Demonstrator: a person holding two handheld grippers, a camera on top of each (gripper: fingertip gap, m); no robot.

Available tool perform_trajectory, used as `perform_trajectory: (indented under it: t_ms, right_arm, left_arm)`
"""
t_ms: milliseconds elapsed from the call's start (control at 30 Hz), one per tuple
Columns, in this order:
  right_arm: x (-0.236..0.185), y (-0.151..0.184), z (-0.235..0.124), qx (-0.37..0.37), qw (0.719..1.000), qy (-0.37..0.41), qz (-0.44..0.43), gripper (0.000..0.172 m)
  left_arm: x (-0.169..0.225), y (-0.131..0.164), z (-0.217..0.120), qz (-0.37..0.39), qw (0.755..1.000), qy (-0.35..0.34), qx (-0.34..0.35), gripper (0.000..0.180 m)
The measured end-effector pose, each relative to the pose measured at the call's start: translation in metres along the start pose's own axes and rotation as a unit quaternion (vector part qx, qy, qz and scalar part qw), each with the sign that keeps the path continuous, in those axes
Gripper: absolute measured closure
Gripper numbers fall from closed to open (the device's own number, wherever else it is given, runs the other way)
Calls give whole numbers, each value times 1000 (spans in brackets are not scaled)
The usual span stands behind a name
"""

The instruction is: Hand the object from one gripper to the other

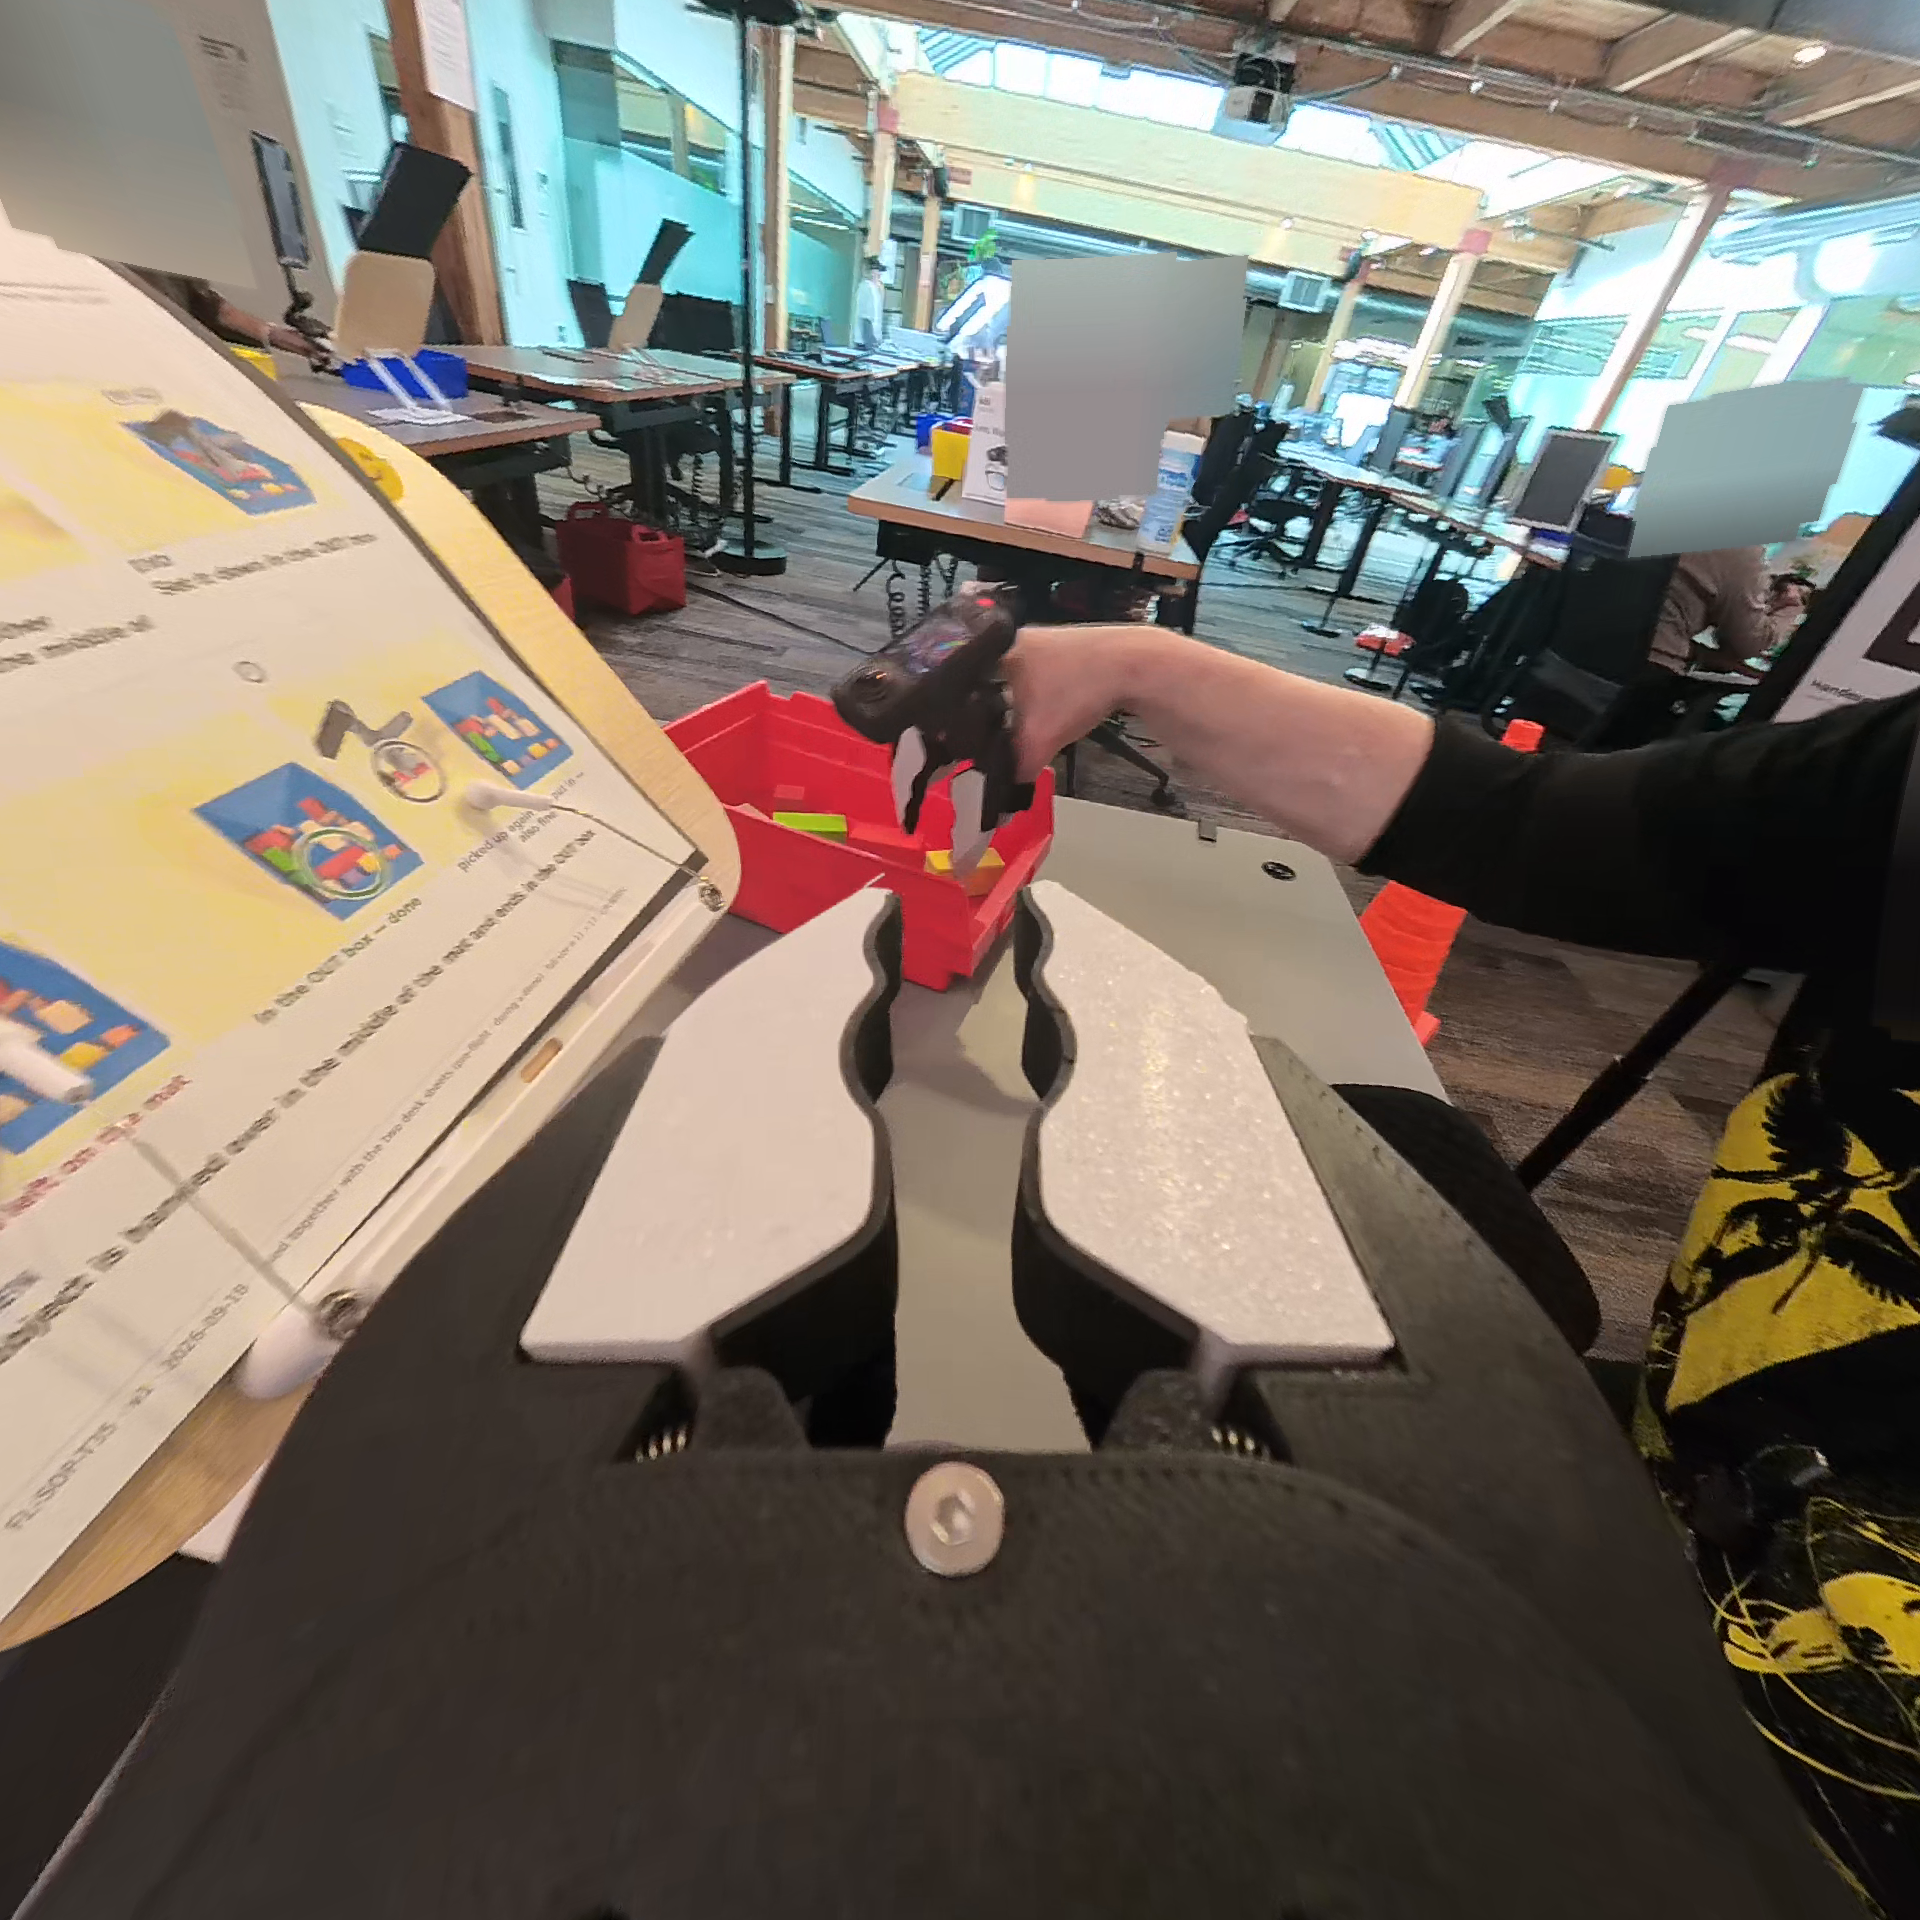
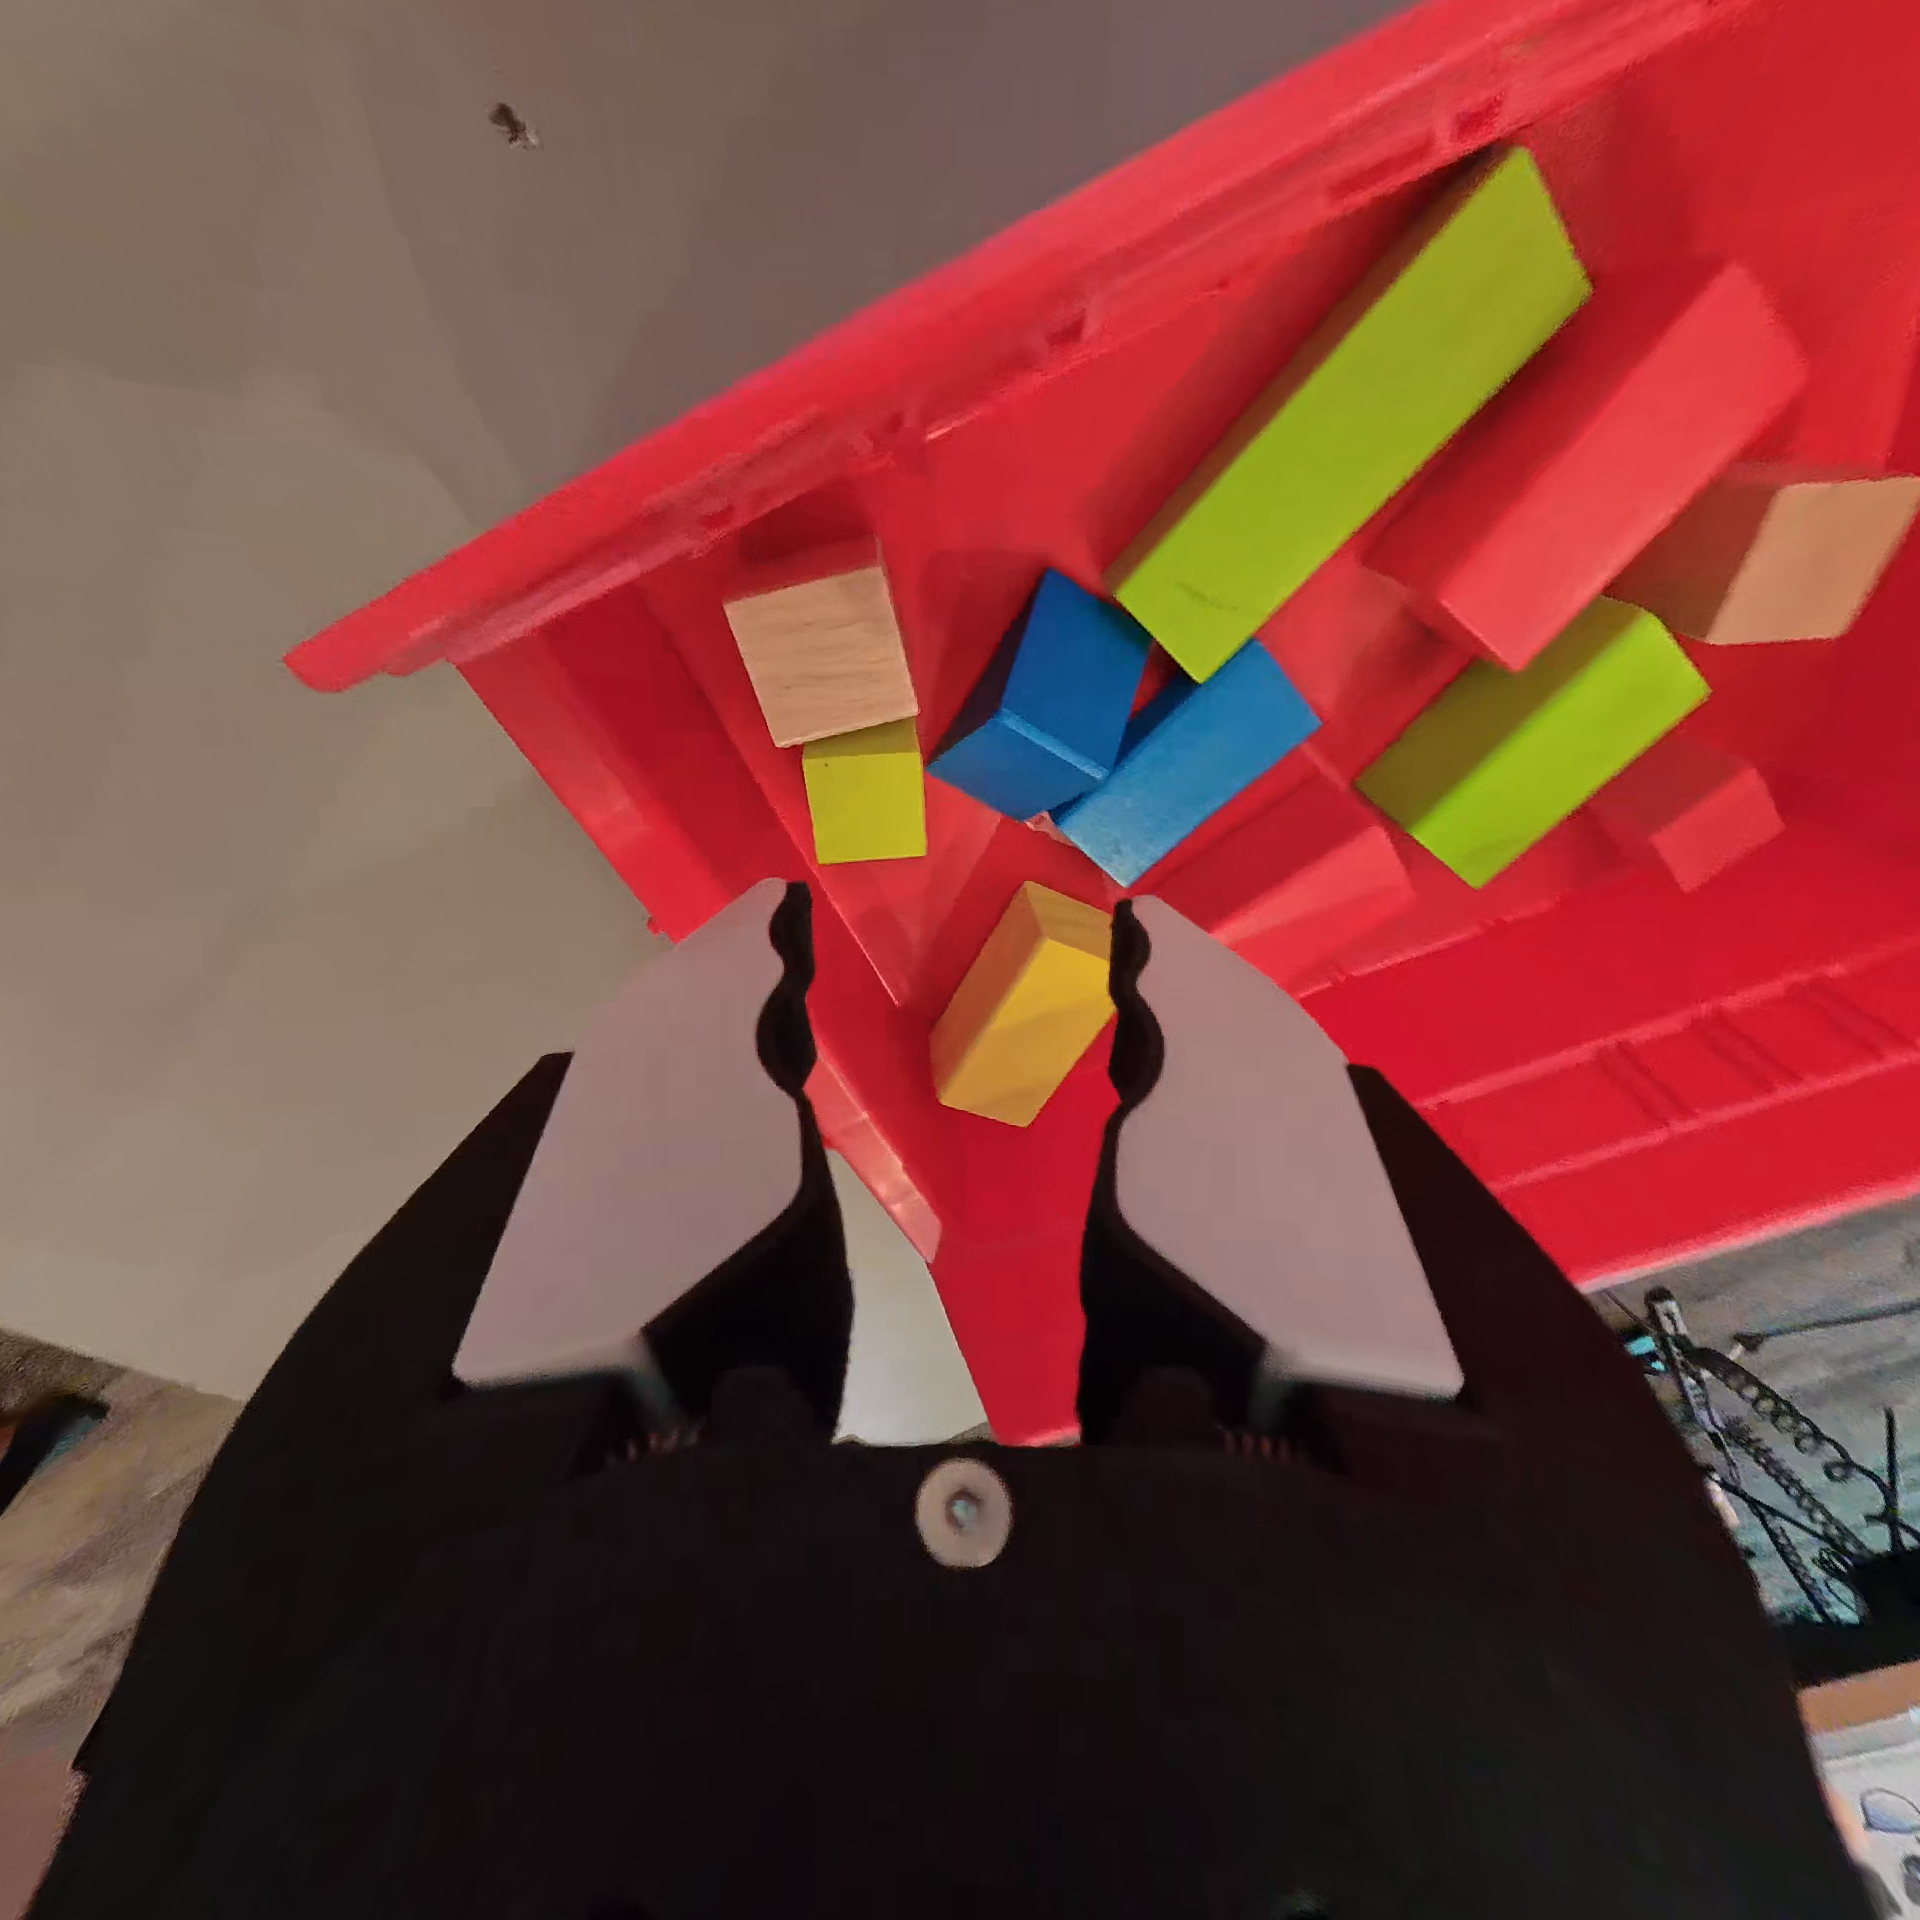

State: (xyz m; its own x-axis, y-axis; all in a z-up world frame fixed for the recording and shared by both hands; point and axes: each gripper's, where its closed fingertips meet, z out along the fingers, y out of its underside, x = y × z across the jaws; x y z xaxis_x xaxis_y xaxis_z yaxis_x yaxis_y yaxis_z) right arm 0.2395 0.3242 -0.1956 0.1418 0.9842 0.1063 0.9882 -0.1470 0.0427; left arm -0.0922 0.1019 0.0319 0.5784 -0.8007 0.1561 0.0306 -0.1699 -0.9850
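Note:
My right gripper (image 2: pixel 958 904) hangs over a red bin (image 2: pixel 727 488), fingers pointing down and spread wide. A yellow block (image 2: pixel 1023 1013) lies between them, beside the right finger (image 2: pixel 1226 1039) and clear of the left one, so it is not gripped. In the left wrist view the right gripper (image 1: pixel 940 821) is held over the bin (image 1: pixel 821 873), with the yellow block (image 1: pixel 977 868) below its tips. My left gripper (image 1: pixel 958 904) is a little open with only grey table showing between its fingers. It is nearer, short of the bin.
The bin holds several other blocks: a long green one (image 2: pixel 1351 416), two blue ones (image 2: pixel 1184 758), red and plain wood ones. A tilted instruction board (image 1: pixel 312 831) stands at the left. The grey table (image 1: pixel 1195 935) ends at the right, with stacked orange cones (image 1: pixel 1408 935) beyond. The grippers' ends are close to 45 cm from one another.

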Motion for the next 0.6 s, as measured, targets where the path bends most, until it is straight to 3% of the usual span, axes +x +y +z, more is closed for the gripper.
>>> perform_trajectory:
  t_ms: [167, 300, 433, 600]
  right_arm:
    - [10, 4, -24, 42, 996, 67, 38, 121]
    - [11, 4, -54, 101, 985, 119, 65, 127]
    - [-5, 2, -71, 146, 977, 141, 65, 127]
    - [-32, -11, -75, 174, 972, 149, 51, 128]
  left_arm:
    - [-12, -5, -19, 19, 998, -57, -13, 156]
    - [-39, 4, -67, 12, 985, -161, -57, 152]
    - [-80, 58, -141, -41, 935, -297, -188, 143]
    - [-104, 154, -219, -158, 829, -401, -356, 133]
